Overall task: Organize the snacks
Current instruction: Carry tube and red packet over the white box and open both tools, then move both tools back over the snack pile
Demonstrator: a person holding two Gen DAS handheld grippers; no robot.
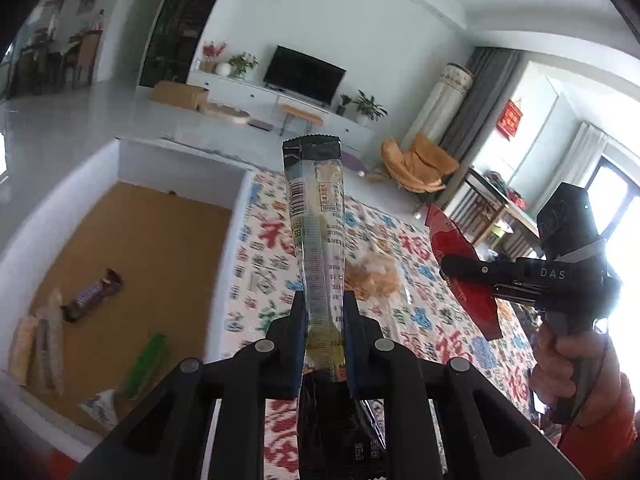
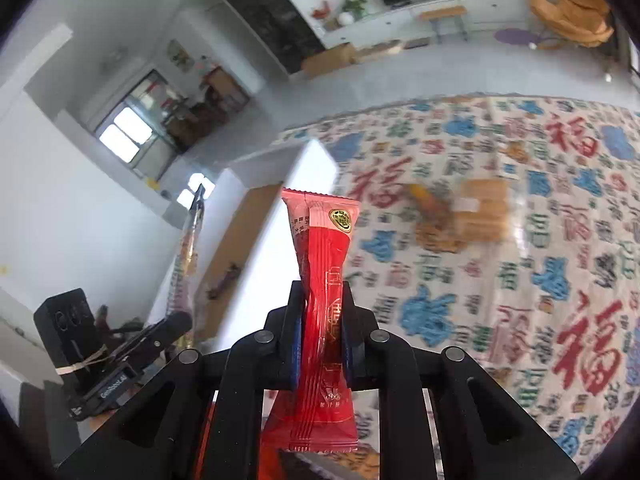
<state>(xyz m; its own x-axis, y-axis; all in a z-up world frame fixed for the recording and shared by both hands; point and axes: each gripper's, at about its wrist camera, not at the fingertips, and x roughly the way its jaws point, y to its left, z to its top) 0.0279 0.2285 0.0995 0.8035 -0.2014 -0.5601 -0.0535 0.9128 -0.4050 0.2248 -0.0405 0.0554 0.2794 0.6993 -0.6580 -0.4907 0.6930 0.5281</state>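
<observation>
My left gripper (image 1: 323, 308) is shut on a black-and-clear snack packet (image 1: 316, 216) that stands upright above the patterned tablecloth (image 1: 264, 248). My right gripper (image 2: 322, 300) is shut on a red snack packet (image 2: 324, 256), also held up in the air; it shows in the left wrist view (image 1: 460, 272) at the right. A white box with a brown floor (image 1: 152, 240) lies to the left and holds a dark chocolate bar (image 1: 94, 294), a green packet (image 1: 146, 364) and several pale packets (image 1: 36, 344). A clear packet of orange snacks (image 1: 374, 276) lies on the cloth.
The box's white wall (image 2: 280, 216) stands left of the red packet in the right wrist view. A blurred orange snack packet (image 2: 460, 216) lies on the cloth ahead. The living room floor, TV cabinet and a yellow chair lie beyond the table.
</observation>
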